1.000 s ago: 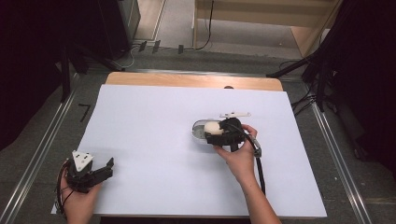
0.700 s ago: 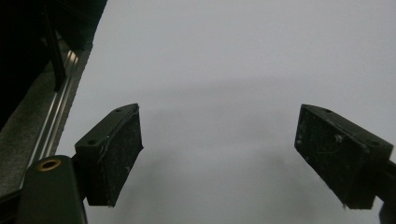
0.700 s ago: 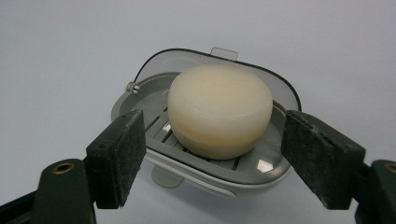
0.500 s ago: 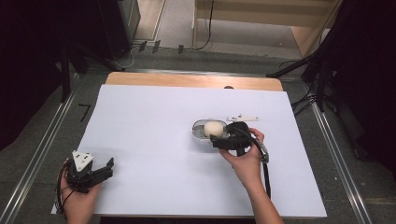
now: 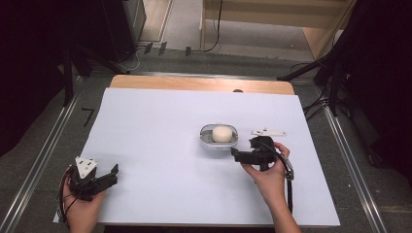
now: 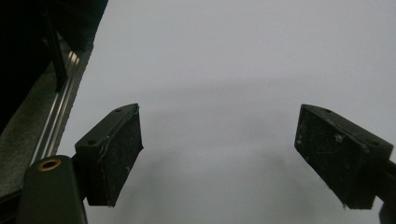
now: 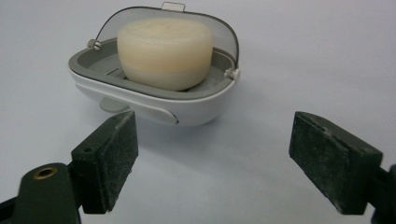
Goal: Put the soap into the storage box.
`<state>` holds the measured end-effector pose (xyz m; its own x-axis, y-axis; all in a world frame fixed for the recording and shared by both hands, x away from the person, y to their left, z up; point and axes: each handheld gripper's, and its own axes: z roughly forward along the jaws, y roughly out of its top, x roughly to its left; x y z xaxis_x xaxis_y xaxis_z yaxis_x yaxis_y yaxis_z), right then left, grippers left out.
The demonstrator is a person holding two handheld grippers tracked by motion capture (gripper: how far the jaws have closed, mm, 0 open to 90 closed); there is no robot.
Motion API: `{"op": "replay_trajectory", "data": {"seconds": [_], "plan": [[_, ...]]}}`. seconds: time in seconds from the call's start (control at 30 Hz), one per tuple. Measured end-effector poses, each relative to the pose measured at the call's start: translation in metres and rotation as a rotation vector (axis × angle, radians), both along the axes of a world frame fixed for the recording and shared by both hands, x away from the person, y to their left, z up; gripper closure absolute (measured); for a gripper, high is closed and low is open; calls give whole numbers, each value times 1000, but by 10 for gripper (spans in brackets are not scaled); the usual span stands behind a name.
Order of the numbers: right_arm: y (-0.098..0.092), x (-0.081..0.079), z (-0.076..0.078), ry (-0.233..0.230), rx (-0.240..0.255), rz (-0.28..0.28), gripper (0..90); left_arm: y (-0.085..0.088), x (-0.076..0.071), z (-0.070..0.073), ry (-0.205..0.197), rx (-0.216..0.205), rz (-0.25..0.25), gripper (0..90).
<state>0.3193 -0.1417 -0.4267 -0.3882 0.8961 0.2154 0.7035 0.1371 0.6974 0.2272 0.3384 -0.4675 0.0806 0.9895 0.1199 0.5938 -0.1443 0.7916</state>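
A wide table covered with a pale lilac-white sheet [image 5: 160, 126] carries everything. Right of its middle stands a small white and grey plastic soap dish with a clear hinged lid [image 5: 219, 137] standing open, and a round cream-coloured soap bar [image 7: 164, 52] lies inside the dish. The black right gripper [image 7: 229, 165] is just in front of the dish, not touching it; its jaws have just been opening and are spread with nothing between them. Near the table's front left corner, the black left gripper [image 6: 243, 156] rests with jaws spread wide over the bare sheet. A thin white flat piece [image 5: 268, 132] lies just right of the dish.
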Motion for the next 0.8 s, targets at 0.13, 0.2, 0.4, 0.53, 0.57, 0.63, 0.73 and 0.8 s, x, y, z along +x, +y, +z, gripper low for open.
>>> {"op": "replay_trajectory", "data": {"seconds": [0.13,0.2,0.4,0.53,0.57,0.63,0.73,0.8], "plan": [[-10,-7,-4,-22,-6,2,141,1,0,0,-4,-8,2,160],[-14,-10,-7,-26,-25,-9,138,1,0,0,-6,-10,2,160],[-33,-20,-14,-45,-19,-35,133,1,-1,0,-7,-9,2,160],[-46,-25,-20,-39,-16,-53,131,1,-1,0,-9,-10,2,160],[-50,-27,-22,-44,-18,-56,130,1,-1,0,-8,-9,3,160],[-57,-29,-25,-46,-16,-61,127,1,-1,0,-9,-7,5,160],[-68,-32,-29,-41,-12,-74,121,1,-1,0,-10,-7,5,160],[-75,-34,-30,-42,-12,-82,120,1,-1,0,-11,-6,5,160]]}}
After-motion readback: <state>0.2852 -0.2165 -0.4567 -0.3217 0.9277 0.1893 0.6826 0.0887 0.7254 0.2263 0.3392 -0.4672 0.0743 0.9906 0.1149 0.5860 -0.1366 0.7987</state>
